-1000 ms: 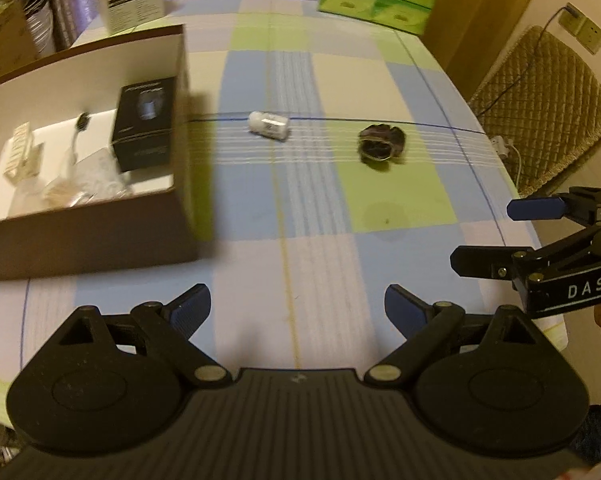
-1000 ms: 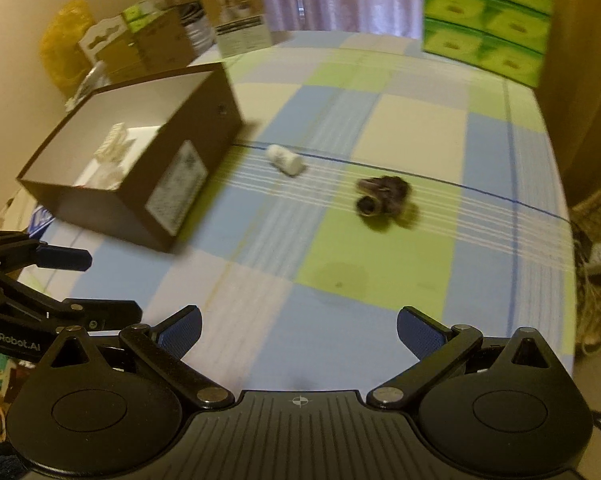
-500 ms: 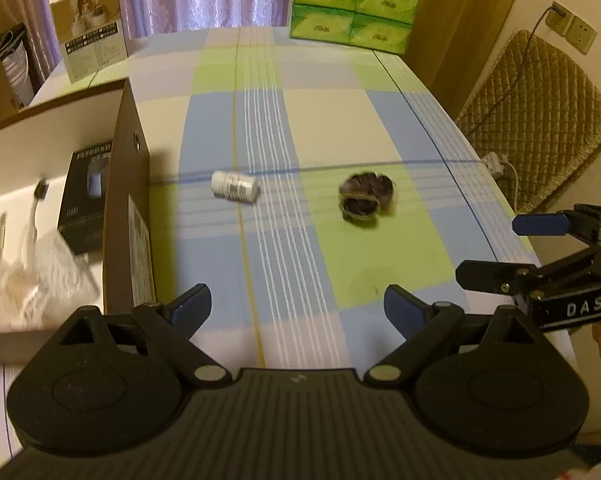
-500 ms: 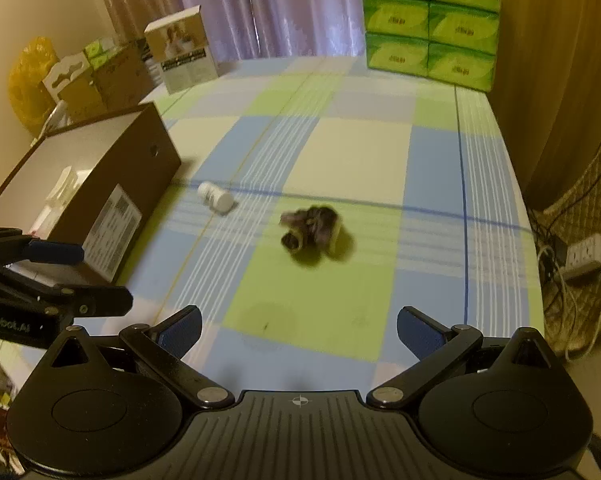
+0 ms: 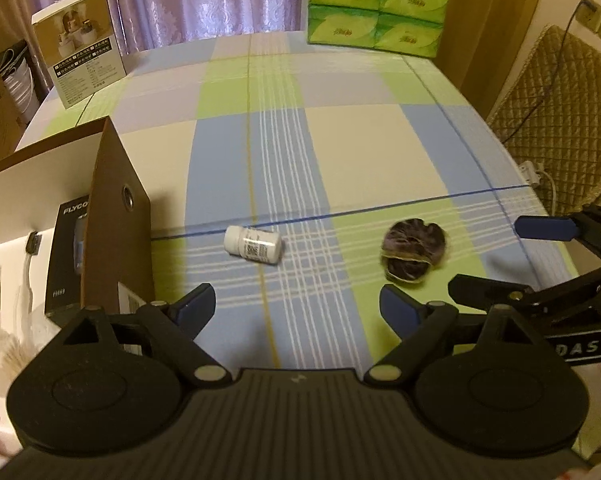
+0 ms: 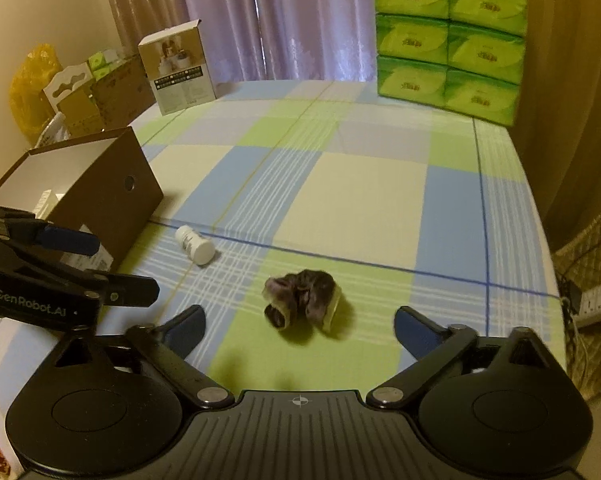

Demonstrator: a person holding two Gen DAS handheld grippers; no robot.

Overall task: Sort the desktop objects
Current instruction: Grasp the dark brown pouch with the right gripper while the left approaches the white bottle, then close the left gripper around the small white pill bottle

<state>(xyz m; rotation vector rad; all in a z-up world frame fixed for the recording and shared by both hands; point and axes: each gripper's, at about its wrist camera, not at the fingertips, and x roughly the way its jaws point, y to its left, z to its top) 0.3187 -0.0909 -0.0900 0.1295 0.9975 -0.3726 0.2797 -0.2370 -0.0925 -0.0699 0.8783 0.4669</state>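
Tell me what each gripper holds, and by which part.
Nothing. Left gripper and right gripper are both open and empty; bottle and scrunchie lie on the table.

From my left wrist the brown box [image 5: 116, 216] runs off the frame's left edge, its wall hiding part of the black carton [image 5: 66, 256] (lettering cut short), and the pale clutter [image 5: 4, 344] beside it blurs beyond telling.

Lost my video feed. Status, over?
Left gripper and right gripper: jaws open, empty. White pill bottle and dark scrunchie loose on tablecloth, outside brown box. Path clear.
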